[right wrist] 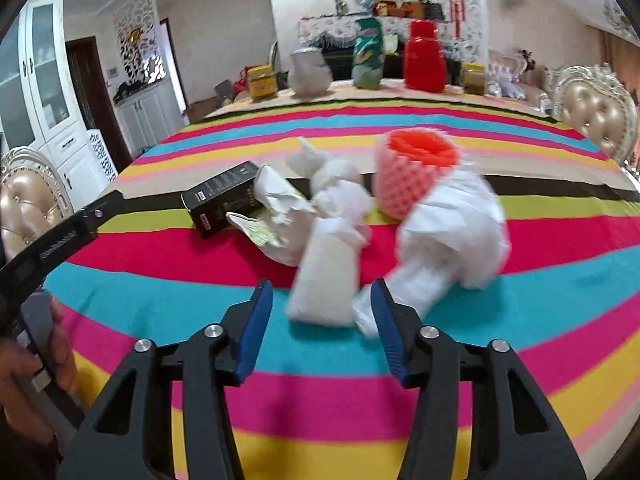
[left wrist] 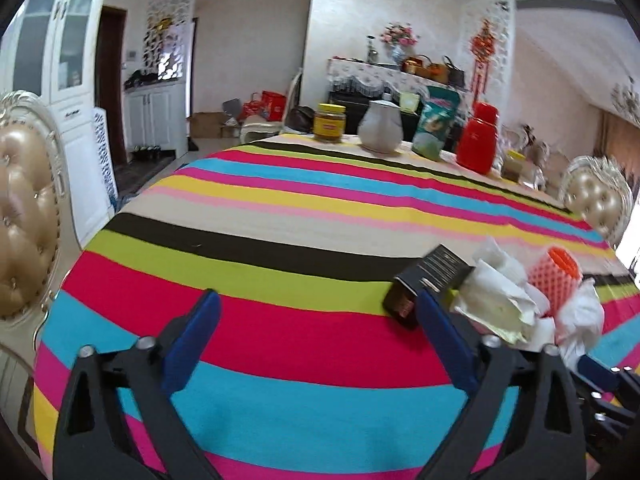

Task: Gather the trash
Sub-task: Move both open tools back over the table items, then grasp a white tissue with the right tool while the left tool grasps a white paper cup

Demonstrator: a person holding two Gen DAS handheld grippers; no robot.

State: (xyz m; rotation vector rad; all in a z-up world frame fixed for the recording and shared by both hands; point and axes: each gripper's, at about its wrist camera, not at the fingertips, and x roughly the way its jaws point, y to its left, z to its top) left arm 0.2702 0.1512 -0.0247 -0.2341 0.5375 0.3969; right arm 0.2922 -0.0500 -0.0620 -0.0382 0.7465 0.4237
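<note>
Lying bunched on the striped tablecloth [right wrist: 168, 312] is the trash: a black carton [right wrist: 218, 196] on its side, a torn paper wrapper [right wrist: 276, 216] against its right end, crumpled white tissue [right wrist: 340, 200] beside that, a folded white paper piece [right wrist: 326, 280] nearer the camera, and a pink foam fruit net [right wrist: 408, 180] with an orange lining leaning on a big wad of white tissue [right wrist: 452, 232]. The right gripper [right wrist: 322, 322] points at this pile with its blue fingers [right wrist: 256, 328] partly apart; the folded white piece sits in front of the gap, and the wad's low end is at the right fingertip, though the blur hides whether the pads press on anything. The left gripper [left wrist: 320, 316] stands wide apart over bare cloth, nothing between its fingers, and its right finger [left wrist: 444, 340] overlaps the near end of the black carton [left wrist: 430, 280] in the left wrist view; contact cannot be told. A hand [right wrist: 28, 364] at the left edge grips the left tool's handle. At the table's far end stand a yellow-lidded jar [left wrist: 329, 122], a white pitcher [left wrist: 380, 126], a green pouch [left wrist: 434, 126] and a red flask [left wrist: 478, 138], well apart from the trash. Tufted chairs [left wrist: 24, 216] flank the table
</note>
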